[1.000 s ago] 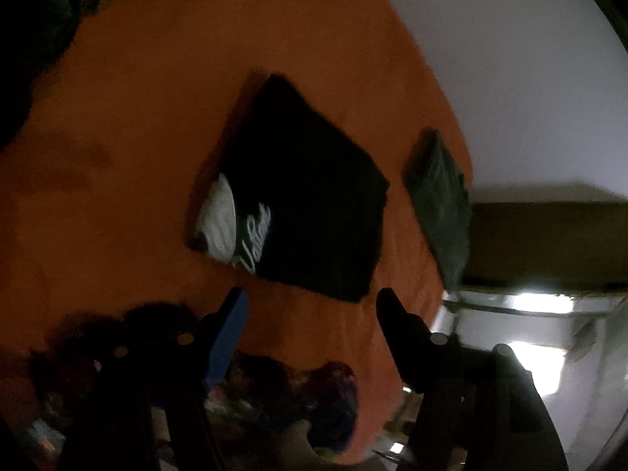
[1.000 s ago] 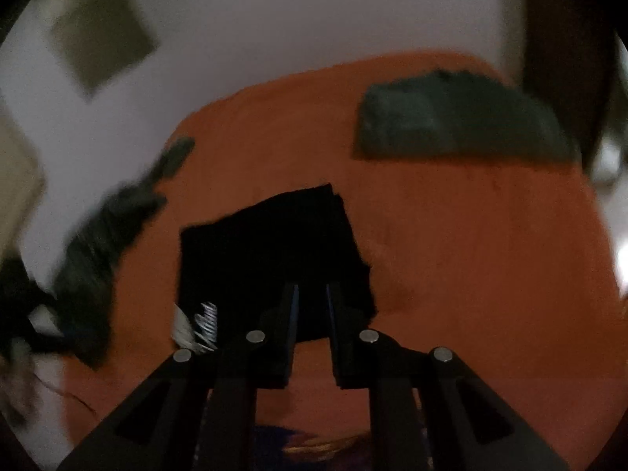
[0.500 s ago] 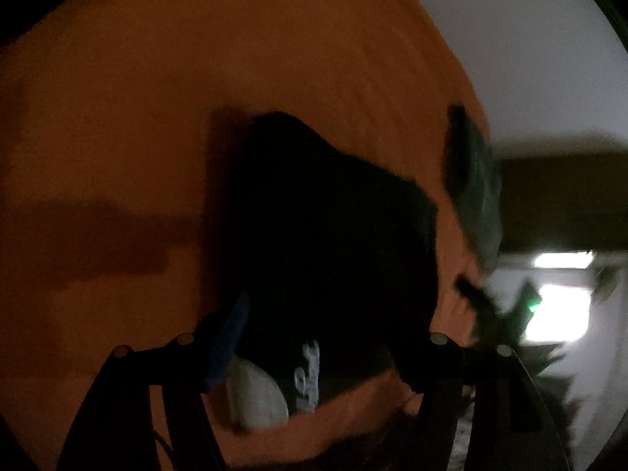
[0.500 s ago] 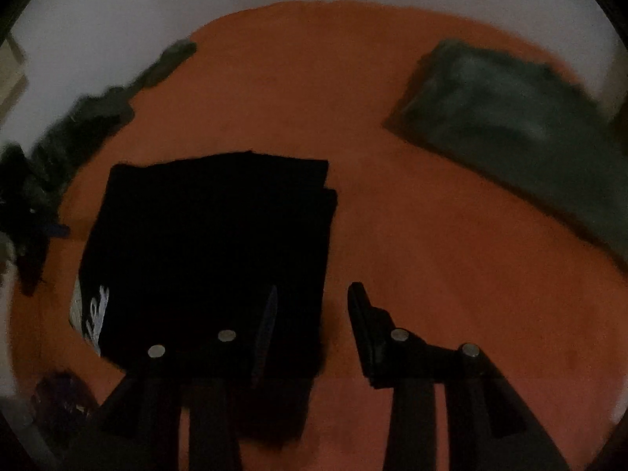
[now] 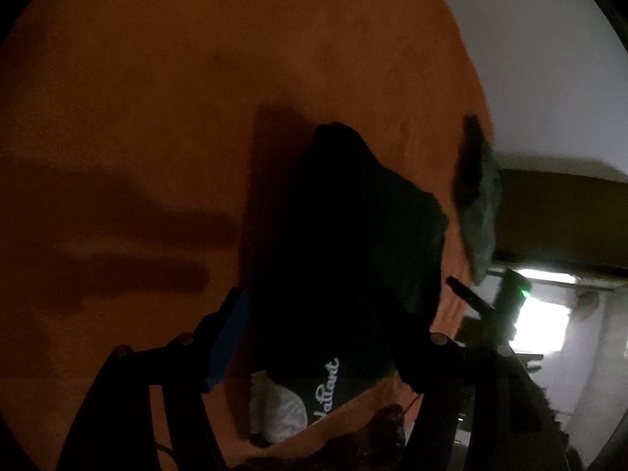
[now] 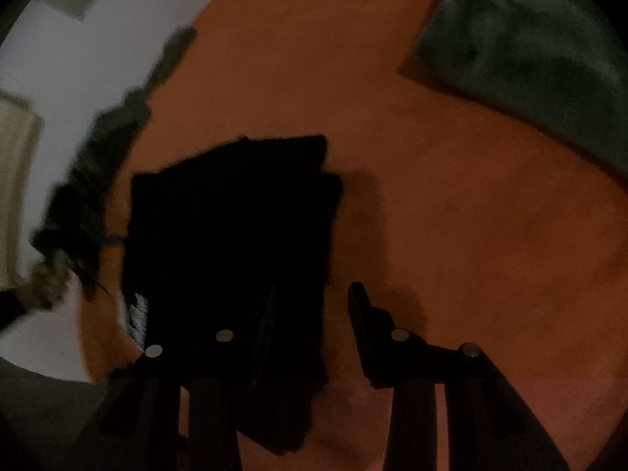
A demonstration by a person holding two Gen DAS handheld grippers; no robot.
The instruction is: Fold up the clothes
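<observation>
A folded black garment [image 5: 345, 235] with white lettering [image 5: 325, 384] lies on the orange bed cover [image 5: 157, 98]. My left gripper [image 5: 314, 298] hovers low over its near, lettered end. Its jaws are wide open and straddle the cloth without pressing it. In the right wrist view the same black garment [image 6: 235, 227] fills the centre left. My right gripper [image 6: 314, 292] is opening. The garment's right edge lies between its fingers, the left finger over the cloth and the right finger [image 6: 359, 306] over bare orange cover [image 6: 471, 216].
A folded dark green garment [image 6: 530, 51] lies further along the bed, also visible as the green garment [image 5: 481, 196] near the edge. A pile of dark clothes [image 6: 98, 165] sits along the bed's left edge by the pale wall. A maroon patterned item [image 5: 376, 431] lies at the near edge.
Both grippers have dropped close to the black garment, which now looms large in each view. The right jaws went from nearly shut to apart. The left jaws stayed wide.
</observation>
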